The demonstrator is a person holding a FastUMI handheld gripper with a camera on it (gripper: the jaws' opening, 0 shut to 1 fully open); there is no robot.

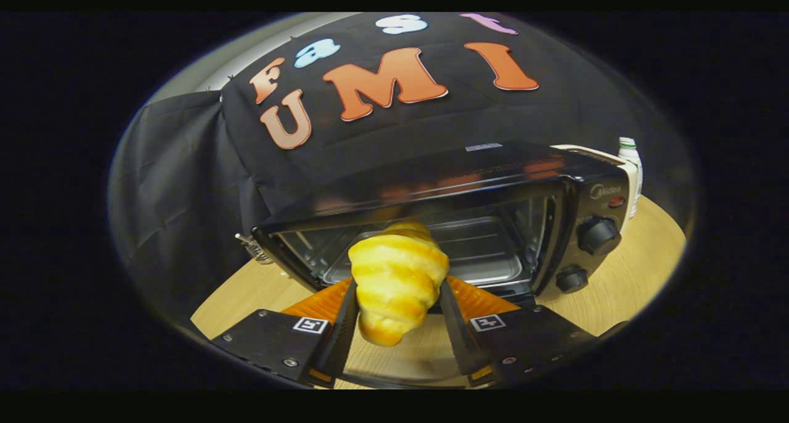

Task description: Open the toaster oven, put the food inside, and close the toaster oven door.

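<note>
A golden croissant [396,278] is pinched between my two fingers, so the gripper [397,296] is shut on it. Both fingers press its sides, and its far tip points forward at the oven mouth. Just beyond stands the black toaster oven [468,188] with its door folded down toward me. Its cavity is exposed, with a metal tray [487,253] lying inside. The lowered door is mostly hidden beneath the croissant and my fingers. Two round knobs [596,235] sit on the oven's right panel.
The oven rests on a light wooden table [635,275]. A white bottle with a green cap [632,164] stands behind the oven's right side. A small metal spring-like part [254,245] sticks out at the oven's left corner.
</note>
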